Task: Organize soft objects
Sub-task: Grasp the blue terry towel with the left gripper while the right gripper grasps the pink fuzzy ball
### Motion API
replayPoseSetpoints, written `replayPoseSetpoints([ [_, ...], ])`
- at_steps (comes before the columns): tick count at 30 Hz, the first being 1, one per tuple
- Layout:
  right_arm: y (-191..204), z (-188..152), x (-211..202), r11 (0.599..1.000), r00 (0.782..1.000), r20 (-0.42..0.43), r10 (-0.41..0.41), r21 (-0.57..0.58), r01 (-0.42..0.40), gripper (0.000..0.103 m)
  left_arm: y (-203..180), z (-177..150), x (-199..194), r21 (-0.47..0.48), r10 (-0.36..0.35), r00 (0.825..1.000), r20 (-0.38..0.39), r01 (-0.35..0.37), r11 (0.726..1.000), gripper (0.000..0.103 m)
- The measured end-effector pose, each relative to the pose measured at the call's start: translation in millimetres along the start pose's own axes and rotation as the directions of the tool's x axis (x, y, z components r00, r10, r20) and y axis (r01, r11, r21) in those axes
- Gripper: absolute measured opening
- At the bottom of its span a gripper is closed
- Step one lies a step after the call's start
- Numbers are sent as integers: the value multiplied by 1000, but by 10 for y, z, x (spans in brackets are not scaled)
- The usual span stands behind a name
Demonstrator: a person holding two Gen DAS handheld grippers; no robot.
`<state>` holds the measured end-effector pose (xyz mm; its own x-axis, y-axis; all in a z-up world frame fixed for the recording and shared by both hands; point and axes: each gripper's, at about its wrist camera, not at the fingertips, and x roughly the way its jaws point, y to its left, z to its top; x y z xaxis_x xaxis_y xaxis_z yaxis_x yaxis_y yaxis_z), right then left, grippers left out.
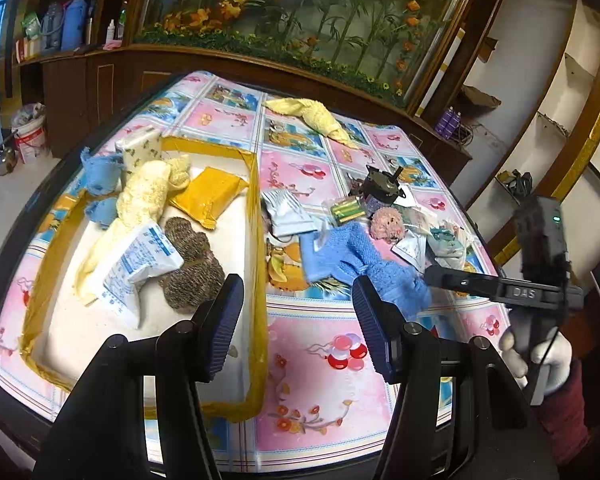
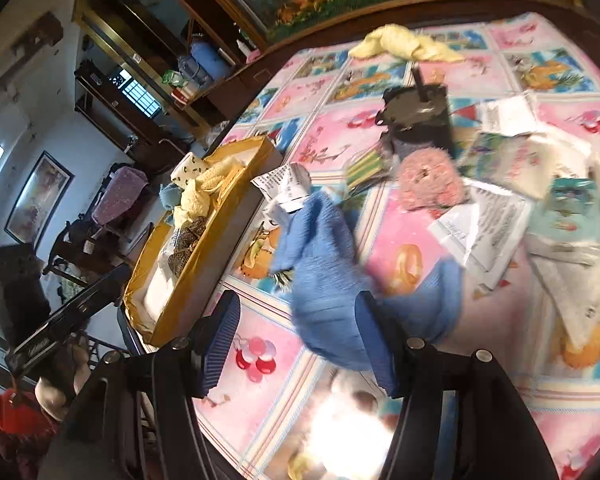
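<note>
Both grippers empty, fingers spread wide: left gripper (image 1: pixel 296 320) hangs over the tablecloth (image 1: pixel 332 376) just right of the yellow-edged tray (image 1: pixel 256 216), right gripper (image 2: pixel 296 340) just above the blue towel (image 2: pixel 324 280). Blue towel lies on the cloth right of the tray, not inside it; pink pom-pom (image 1: pixel 387 222) further right, yellow cloth (image 1: pixel 312 114) beyond the tray's far end

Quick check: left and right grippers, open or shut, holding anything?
Left gripper: open, holding nothing, above the table beside the tray.
Right gripper: open, holding nothing, over the blue towel.
</note>
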<state>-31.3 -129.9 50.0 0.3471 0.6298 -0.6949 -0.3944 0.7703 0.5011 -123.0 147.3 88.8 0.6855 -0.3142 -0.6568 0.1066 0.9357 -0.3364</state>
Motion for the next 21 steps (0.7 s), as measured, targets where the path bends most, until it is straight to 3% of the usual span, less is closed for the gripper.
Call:
replayPoseSetpoints([
  [4, -114, -27, -157, 988, 986, 63, -157, 11, 156, 60, -80, -42, 131, 7, -21, 999, -43, 21, 1000, 57],
  [8, -323, -35, -280, 971, 963, 136, -234, 87, 223, 60, -173, -68, 154, 48, -16, 998, -55, 18, 999, 57],
  [12, -543, 6, -374, 960, 950, 178, -257, 157, 230, 61, -282, -82, 235, 69, -43, 996, -79, 48, 996, 57],
  [17, -407, 266, -118, 963, 952, 145, -269, 71, 261, 61, -522, -154, 445, 90, -86, 986, -140, 99, 991, 57],
  [21, -327, 551, 319, 942, 939, 87, -334, -4, 335, 61, -639, -193, 505, 108, -95, 982, -165, 114, 988, 57],
])
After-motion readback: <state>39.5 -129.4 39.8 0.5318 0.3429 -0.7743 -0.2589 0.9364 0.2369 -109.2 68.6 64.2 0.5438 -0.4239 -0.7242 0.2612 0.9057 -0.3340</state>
